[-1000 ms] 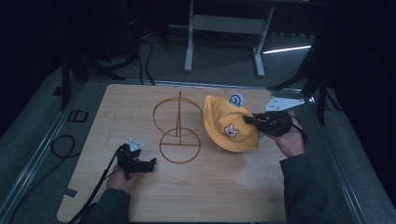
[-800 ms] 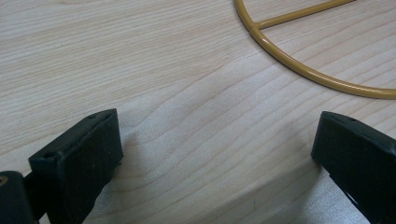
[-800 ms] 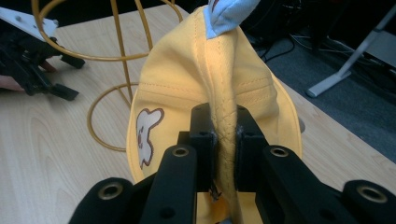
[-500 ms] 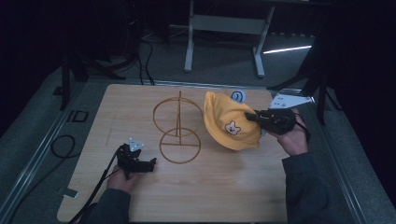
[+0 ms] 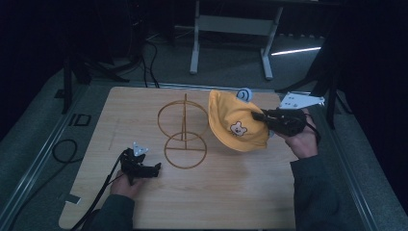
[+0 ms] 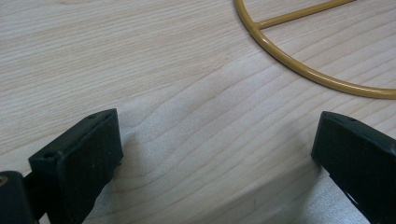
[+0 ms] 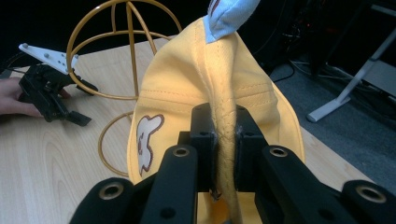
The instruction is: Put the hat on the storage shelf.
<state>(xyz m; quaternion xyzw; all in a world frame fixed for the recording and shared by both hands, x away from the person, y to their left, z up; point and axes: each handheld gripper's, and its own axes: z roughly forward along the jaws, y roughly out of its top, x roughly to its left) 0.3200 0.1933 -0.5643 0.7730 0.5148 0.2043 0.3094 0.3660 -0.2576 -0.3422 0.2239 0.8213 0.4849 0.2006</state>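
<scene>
A small yellow hat (image 5: 238, 126) with a cartoon bear patch (image 5: 238, 128) on its side and a pale blue ear-like tab (image 5: 244, 94) at its crown hangs above the right half of the wooden desk (image 5: 231, 192), pinched by the right gripper (image 5: 262, 117), whose jaws are closed tight on a folded ridge of the yellow fabric. In the right gripper view the stitched seam runs up between the jaws toward the blue tab. Just left of the hat stands a gold wire hat stand (image 5: 183, 132), a ring base with an upright post and hoop. The left gripper (image 5: 153, 169) rests on the desk near the stand's base, its jaws spread wide and holding nothing, bare wood between them.
</scene>
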